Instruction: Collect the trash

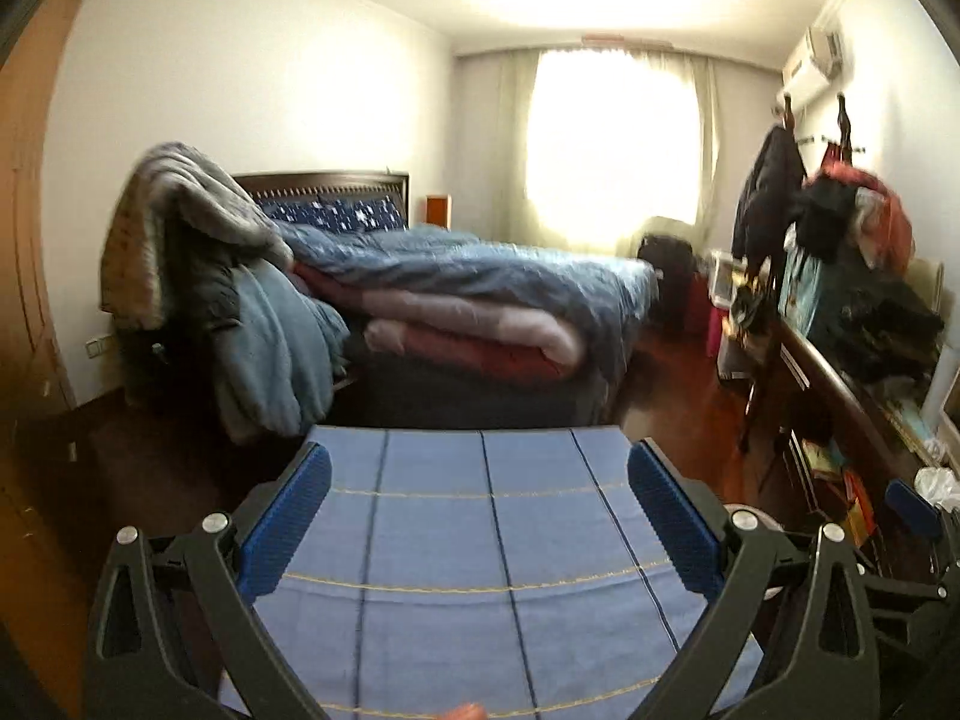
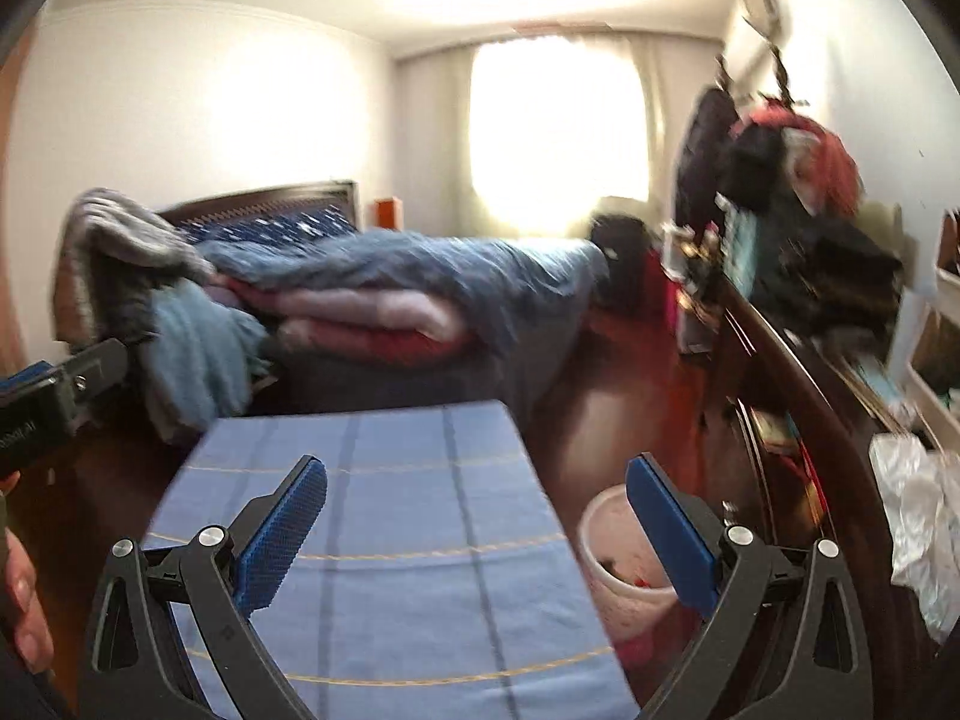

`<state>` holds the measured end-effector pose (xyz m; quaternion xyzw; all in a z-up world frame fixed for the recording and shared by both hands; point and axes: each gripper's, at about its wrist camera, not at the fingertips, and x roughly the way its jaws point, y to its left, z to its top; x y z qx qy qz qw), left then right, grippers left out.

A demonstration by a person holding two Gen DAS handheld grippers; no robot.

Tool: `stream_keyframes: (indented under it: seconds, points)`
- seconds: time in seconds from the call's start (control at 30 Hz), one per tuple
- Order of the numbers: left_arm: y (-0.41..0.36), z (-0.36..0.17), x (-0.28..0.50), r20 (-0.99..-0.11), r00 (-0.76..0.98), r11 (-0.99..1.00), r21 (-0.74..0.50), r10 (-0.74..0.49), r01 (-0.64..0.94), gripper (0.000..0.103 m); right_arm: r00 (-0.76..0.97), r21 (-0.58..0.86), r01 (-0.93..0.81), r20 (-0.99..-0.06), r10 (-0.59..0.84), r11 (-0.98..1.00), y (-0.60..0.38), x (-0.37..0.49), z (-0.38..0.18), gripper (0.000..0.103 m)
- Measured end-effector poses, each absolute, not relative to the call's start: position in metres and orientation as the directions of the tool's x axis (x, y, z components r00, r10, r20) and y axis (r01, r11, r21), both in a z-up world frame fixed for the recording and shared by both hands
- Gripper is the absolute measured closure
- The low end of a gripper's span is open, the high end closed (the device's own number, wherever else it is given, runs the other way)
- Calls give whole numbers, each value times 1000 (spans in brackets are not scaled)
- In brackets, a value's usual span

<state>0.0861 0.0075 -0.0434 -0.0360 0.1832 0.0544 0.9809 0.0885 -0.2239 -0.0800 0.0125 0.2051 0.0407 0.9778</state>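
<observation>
My left gripper [image 1: 480, 516] is open and empty above a table with a blue checked cloth [image 1: 480, 570]. My right gripper [image 2: 477, 525] is open and empty over the same cloth [image 2: 390, 540], near its right edge. A pinkish-white trash bin [image 2: 618, 564] stands on the floor right of the table, just below my right gripper's right finger [image 2: 672, 534]; it holds some dark scraps. A crumpled clear plastic bag [image 2: 918, 516] lies on the desk at the far right; it also shows in the left wrist view [image 1: 939, 480]. No trash shows on the cloth.
A bed [image 1: 480, 300] piled with quilts stands beyond the table. A dark wooden desk [image 1: 840, 396] heaped with clothes and clutter runs along the right wall. A bright curtained window [image 1: 612, 138] is at the back. Reddish wood floor [image 2: 606, 372] lies between bed and desk.
</observation>
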Motion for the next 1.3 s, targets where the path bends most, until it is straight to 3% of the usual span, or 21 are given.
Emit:
stream_keyframes:
  seconds: [0.33, 1.3]
  points:
    - [22, -9, 11, -243, 965, 989, -76, 103, -124, 3, 969, -23, -92, -232, 85, 995, -194, 30, -32, 4]
    - [26, 0, -35, -185, 979, 991, -90, 83, -101, 3, 981, -2, -62, -186, 61, 998, -201, -8, -16, 4]
